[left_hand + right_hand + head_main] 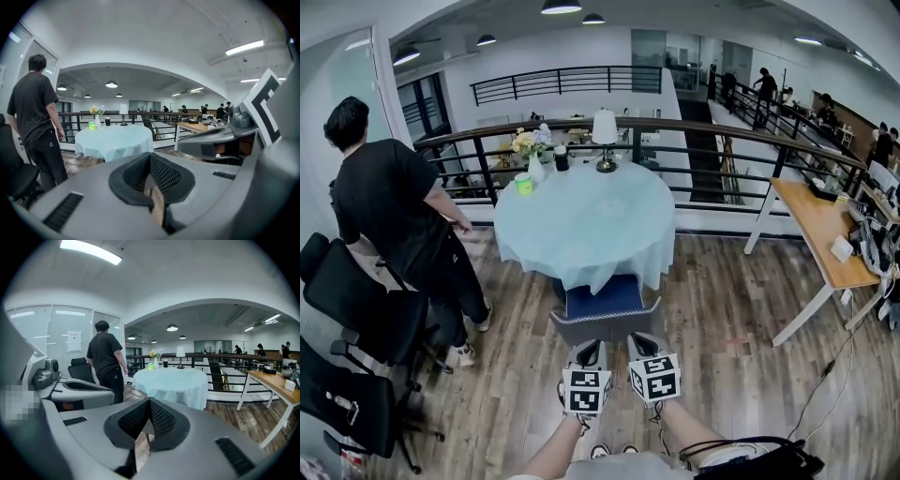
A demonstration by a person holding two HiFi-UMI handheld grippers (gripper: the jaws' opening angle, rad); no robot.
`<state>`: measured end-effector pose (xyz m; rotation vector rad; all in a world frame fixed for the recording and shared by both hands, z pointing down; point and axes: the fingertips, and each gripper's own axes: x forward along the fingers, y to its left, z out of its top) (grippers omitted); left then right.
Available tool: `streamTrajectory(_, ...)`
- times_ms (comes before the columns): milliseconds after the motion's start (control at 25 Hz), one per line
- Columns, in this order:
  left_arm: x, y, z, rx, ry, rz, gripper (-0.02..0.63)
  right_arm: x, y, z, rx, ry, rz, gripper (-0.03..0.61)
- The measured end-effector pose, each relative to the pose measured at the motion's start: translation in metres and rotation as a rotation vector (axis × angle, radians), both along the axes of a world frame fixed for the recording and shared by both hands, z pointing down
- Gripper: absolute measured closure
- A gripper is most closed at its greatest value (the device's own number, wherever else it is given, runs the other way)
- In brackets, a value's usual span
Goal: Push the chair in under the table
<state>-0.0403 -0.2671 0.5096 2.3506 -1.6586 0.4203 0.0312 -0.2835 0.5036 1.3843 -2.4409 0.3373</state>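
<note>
A round table (591,225) under a pale blue cloth stands mid-room, also seen in the left gripper view (115,140) and the right gripper view (173,383). A chair (605,302) with a blue seat and grey frame sits at the table's near side, its front tucked beneath the cloth. My left gripper (587,354) and right gripper (643,345) hover side by side just behind the chair's back rail; whether they touch it I cannot tell. Both are shut with nothing held: the pads meet in the left gripper view (150,157) and the right gripper view (149,401).
A person in black (389,211) stands left of the table beside black office chairs (356,319). A wooden desk (820,230) is at the right, and a railing (694,131) runs behind the table. On the table are a flower vase (534,157), a lamp (605,136) and a green cup (523,184).
</note>
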Motion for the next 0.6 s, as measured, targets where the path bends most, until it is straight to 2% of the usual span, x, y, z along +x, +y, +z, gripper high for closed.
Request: streamTrajectory(600,-0.010,0.010,0.004,-0.005,0.013,-0.031,0.611,-0.003,0.012,0.007,-0.014,0.023,-0.005,0.563)
